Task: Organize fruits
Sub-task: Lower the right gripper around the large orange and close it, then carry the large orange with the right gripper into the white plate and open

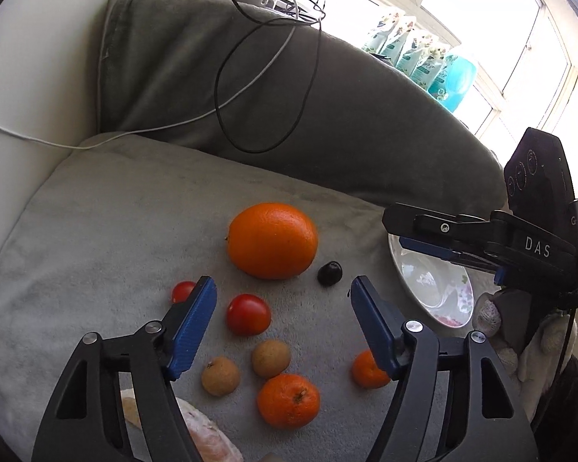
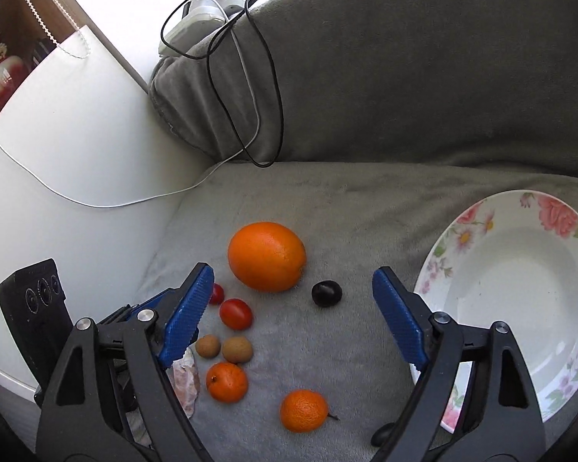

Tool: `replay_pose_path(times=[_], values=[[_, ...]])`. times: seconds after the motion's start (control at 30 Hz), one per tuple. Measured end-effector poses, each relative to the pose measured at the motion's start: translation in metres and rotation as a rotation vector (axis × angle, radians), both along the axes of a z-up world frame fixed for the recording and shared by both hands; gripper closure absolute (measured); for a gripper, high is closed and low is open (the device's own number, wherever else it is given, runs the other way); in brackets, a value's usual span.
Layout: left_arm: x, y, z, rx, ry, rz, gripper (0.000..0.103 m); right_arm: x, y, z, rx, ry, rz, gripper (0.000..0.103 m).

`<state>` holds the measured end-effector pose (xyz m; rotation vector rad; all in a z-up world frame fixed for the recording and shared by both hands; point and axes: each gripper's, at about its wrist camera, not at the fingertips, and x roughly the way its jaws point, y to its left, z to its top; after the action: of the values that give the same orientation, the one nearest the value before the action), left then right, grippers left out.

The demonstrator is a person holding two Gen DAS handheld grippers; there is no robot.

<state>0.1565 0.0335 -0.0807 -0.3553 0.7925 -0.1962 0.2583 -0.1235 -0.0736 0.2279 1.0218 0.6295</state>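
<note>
Fruit lies on a grey cushion (image 1: 96, 231): a large orange (image 1: 272, 240) (image 2: 266, 256), a dark plum (image 1: 330, 273) (image 2: 326, 292), two red tomatoes (image 1: 248, 314) (image 2: 236, 313), two brown longans (image 1: 270, 358) (image 2: 237, 349) and two mandarins (image 1: 288, 400) (image 2: 303, 410). A flowered white plate (image 2: 478, 215) (image 1: 435, 288) sits to the right, with nothing on it. My left gripper (image 1: 283, 283) hovers open over the tomatoes, its pads touching nothing. My right gripper (image 2: 293, 271) (image 1: 443, 238) is open above the plum and the plate's left rim.
The grey backrest (image 2: 404, 77) rises behind, with black and white cables (image 2: 250, 96) hanging over it from a power strip (image 2: 208, 11). A white armrest (image 2: 77, 134) bounds the left. A pale pink wrapped thing (image 2: 185, 381) lies by the near mandarin.
</note>
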Motion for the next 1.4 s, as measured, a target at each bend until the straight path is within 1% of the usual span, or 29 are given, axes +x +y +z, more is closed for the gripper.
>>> replay_pose_path(times=[0.07,0.23,0.33,0.43,0.7,0.8,0.87,0.97,1.1,1.13,1.27,1.4], values=[[0.007,-0.001,-0.002,-0.015,0.017,0.003,0.033,0.009,0.010,-0.003,0.004,0.020,0.021,0.024],[0.020,0.001,-0.007,-0.041,0.043,-0.003,0.033,0.027,0.031,-0.013,0.015,0.086,0.053,0.025],[0.028,0.005,-0.014,-0.076,0.075,-0.009,0.039,0.035,0.042,-0.020,0.022,0.123,0.076,0.028],[0.034,0.008,-0.019,-0.096,0.090,-0.020,0.044,0.039,0.053,-0.025,0.004,0.131,0.093,0.029],[0.045,0.017,-0.027,-0.131,0.116,-0.010,0.046,0.054,0.066,-0.045,0.003,0.187,0.090,0.031],[0.051,0.017,-0.029,-0.124,0.122,-0.002,0.047,0.056,0.069,-0.050,0.006,0.205,0.089,0.034],[0.052,0.017,-0.030,-0.117,0.119,-0.006,0.048,0.058,0.071,-0.053,-0.001,0.209,0.088,0.034],[0.052,0.018,-0.031,-0.132,0.117,-0.018,0.051,0.060,0.074,-0.056,-0.008,0.206,0.089,0.035],[0.048,0.019,-0.030,-0.136,0.115,-0.018,0.051,0.060,0.077,-0.057,-0.007,0.209,0.081,0.035],[0.055,0.020,-0.032,-0.135,0.117,-0.018,0.051,0.059,0.077,-0.057,-0.008,0.207,0.079,0.035],[0.057,0.019,-0.034,-0.136,0.116,-0.016,0.051,0.056,0.076,-0.057,-0.013,0.198,0.074,0.036],[0.050,0.018,-0.030,-0.135,0.110,-0.012,0.051,0.052,0.076,-0.054,-0.017,0.191,0.073,0.036]])
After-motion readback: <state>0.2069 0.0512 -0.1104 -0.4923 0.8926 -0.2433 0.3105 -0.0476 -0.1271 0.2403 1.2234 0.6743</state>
